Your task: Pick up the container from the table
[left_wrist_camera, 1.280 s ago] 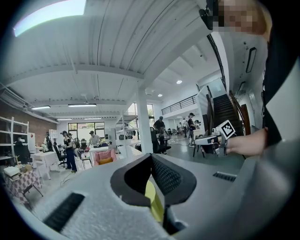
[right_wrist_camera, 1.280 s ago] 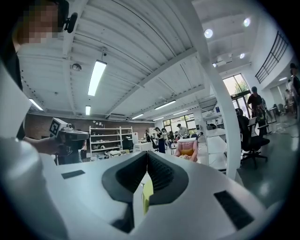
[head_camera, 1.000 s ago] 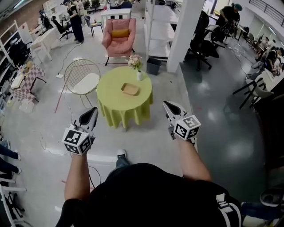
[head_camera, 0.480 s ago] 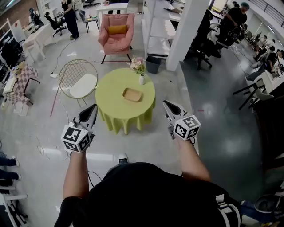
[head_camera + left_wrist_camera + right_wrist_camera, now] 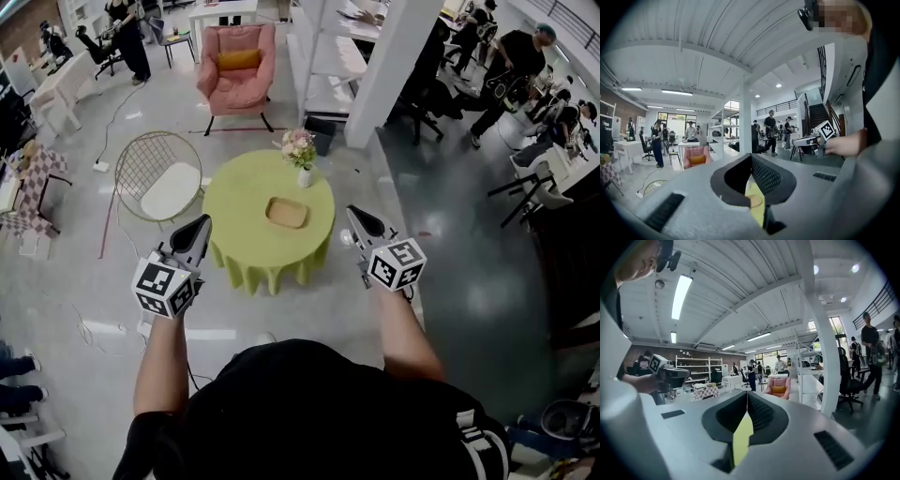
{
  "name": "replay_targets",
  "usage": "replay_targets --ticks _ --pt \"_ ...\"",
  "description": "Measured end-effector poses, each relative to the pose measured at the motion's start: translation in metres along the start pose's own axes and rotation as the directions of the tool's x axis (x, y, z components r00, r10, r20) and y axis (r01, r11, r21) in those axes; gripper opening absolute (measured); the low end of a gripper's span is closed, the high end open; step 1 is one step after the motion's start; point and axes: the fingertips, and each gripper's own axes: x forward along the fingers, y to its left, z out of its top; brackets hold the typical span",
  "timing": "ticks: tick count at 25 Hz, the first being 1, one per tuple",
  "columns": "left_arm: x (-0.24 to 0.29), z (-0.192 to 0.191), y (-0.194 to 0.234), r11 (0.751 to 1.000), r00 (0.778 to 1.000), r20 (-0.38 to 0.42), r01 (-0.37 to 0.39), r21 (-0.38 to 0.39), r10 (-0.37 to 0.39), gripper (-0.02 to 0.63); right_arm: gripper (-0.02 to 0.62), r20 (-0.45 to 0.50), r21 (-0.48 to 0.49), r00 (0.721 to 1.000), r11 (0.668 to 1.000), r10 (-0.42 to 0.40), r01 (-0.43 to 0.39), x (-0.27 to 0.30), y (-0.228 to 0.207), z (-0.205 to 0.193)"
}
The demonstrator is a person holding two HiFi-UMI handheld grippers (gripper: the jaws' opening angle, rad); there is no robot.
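Container (image 5: pixel 286 213) — shallow tan tray, sits on the round green table (image 5: pixel 234 202), a bit right of centre, not held by anything.

Nearest first: left gripper (image 5: pixel 201 223) and right gripper (image 5: pixel 351 212) are both out in front of the person, pointing roughly level towards the table and flanking it in the head view. Both sets of jaws are closed tip to tip with nothing between them. In each gripper view only the green cloth shows through the slit below the tips.

Container is well ahead of both, between their two lines, somewhat nearer the right gripper. Just beyond it a white vase (image 5: pixel 304 177) with flowers stands near the table's far edge.

Step in hand, as I read it: the approach. To do it well — open the jaws before reaching the table edge, come in low and level at the tray's near rim, bite one wall, stay clear of the vase behind. Right gripper looks like the shorter reach.
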Motion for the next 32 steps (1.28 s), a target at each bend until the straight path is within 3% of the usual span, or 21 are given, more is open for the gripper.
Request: replay_targets --ticks 13,24,32 --pt "0.018 0.023 0.046 0.999 0.999 0.025 0.039 0.019 -0.040 0.015 0.011 0.045 -0.010 0.997 0.998 -0.060 0.061 0.029 -0.008 0.031" --pt "0.064 0.029 0.057 0.999 0.999 0.012 0.048 0.011 -0.048 0.017 0.011 0.034 0.011 0.998 0.998 -0.054 0.054 0.054 -0.047 0.031" --pt "0.124 0.033 0.061 1.000 1.000 0.007 -0.003 0.017 0.003 0.016 0.011 0.022 0.025 1.000 1.000 -0.007 0.007 0.086 -0.110 0.029"
